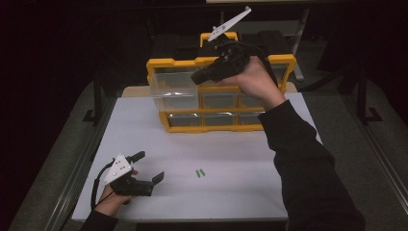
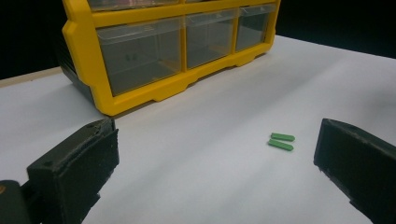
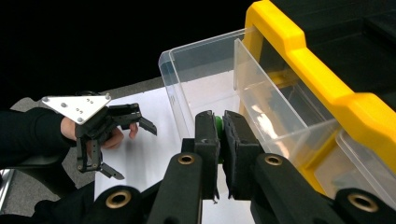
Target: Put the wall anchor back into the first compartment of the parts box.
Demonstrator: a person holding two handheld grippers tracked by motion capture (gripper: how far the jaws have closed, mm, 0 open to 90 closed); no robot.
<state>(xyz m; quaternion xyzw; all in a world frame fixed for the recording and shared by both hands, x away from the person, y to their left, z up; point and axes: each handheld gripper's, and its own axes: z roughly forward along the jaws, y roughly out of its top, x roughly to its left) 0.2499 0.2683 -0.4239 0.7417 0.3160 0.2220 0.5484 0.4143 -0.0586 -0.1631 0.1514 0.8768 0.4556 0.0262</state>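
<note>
Left hand-held gripper (image 1: 148, 167) rests low, jaws spread wide, empty. Right hand-held gripper (image 1: 198, 77) is raised on an extended arm, jaws clamped nearly together.

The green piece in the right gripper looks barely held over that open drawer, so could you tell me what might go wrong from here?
1. The right gripper pinches the green piece with little showing, so it might slip and miss the clear drawer.
2. The drawer is pulled far out of the yellow organizer; a knock could tip it.
3. Two green pieces lie loose near the open left gripper, which might scatter them.
</note>
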